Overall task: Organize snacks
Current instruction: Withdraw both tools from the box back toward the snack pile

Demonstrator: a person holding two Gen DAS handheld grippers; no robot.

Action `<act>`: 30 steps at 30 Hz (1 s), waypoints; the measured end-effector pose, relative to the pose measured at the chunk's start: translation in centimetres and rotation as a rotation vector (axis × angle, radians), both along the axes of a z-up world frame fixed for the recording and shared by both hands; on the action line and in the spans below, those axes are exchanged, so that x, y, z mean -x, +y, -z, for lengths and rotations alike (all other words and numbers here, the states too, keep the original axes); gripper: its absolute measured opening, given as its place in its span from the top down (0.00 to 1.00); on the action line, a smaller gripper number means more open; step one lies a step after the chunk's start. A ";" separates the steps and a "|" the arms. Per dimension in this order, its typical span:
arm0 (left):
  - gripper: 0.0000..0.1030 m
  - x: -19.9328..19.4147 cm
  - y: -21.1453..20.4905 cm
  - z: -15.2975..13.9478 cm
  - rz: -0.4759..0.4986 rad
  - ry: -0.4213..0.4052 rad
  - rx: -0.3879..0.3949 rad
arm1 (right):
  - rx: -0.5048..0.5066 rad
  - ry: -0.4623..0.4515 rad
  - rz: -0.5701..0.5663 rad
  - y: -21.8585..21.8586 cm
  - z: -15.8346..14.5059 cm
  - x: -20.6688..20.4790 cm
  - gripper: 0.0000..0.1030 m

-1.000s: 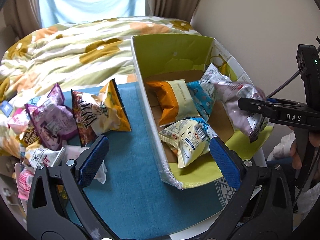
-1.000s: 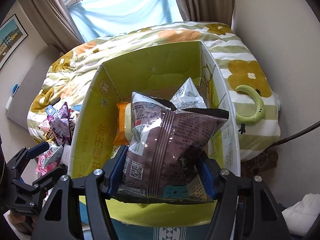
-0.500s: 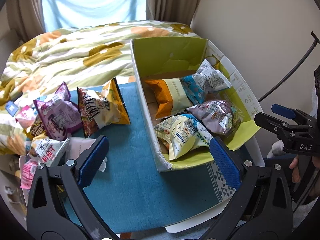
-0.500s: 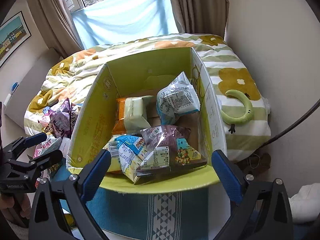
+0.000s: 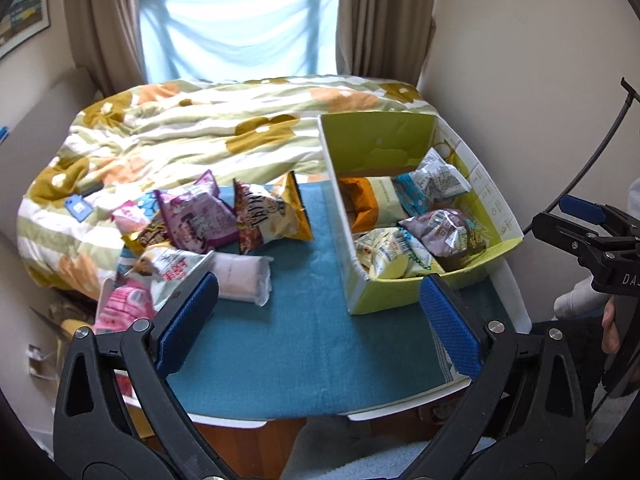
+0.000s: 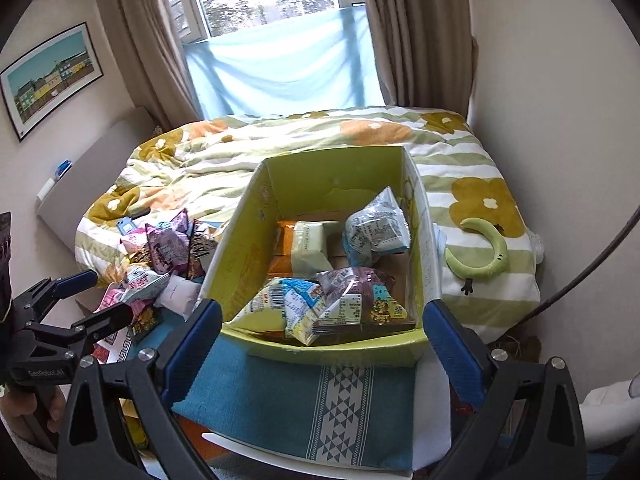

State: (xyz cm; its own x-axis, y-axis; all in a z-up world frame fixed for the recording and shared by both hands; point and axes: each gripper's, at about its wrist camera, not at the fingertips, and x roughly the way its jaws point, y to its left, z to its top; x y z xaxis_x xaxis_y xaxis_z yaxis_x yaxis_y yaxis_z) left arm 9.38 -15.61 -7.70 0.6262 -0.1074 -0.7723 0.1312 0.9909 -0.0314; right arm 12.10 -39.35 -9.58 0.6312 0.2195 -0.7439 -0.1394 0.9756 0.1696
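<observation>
A green cardboard box stands on the teal mat and holds several snack bags, among them a purple-brown bag. A pile of loose snack bags lies left of the box, with a yellow chip bag nearest it. My left gripper is open and empty, pulled back over the mat's near edge. My right gripper is open and empty, just in front of the box; it also shows at the right edge of the left wrist view.
The teal mat covers a small white table. Behind it is a bed with a flowered duvet. A green crescent toy lies on the bed right of the box. A wall stands close on the right.
My right gripper opened and let the purple-brown bag fall into the box, then drew back. Both grippers have pulled away and up from the table.
</observation>
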 end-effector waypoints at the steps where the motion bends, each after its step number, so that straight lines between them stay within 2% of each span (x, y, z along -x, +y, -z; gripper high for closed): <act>1: 0.03 0.5 0.7 -0.3 -0.024 -0.003 -0.013 | 0.002 -0.011 -0.025 0.5 -0.3 0.2 0.03; 7: 0.03 3.1 5.6 -1.3 -0.134 -0.013 -0.057 | -0.008 -0.053 -0.152 4.0 -1.3 1.2 0.03; 11: 0.03 4.0 9.2 -1.0 -0.176 -0.008 -0.032 | -0.009 -0.067 -0.198 6.5 -1.8 1.2 0.03; 16: 0.03 4.1 13.1 0.6 -0.194 0.014 -0.009 | -0.061 -0.046 -0.242 9.6 -1.3 0.7 0.03; 22: 0.03 1.7 18.2 2.7 -0.183 0.056 -0.005 | -0.067 -0.025 -0.296 15.1 -0.5 -0.9 0.03; 26: 0.03 -0.9 22.2 5.2 -0.178 0.139 0.000 | -0.050 0.017 -0.307 19.3 0.5 -3.1 0.03; 30: 0.03 -3.3 25.8 8.2 -0.151 0.221 0.037 | 0.016 0.048 -0.312 23.6 1.9 -5.5 0.03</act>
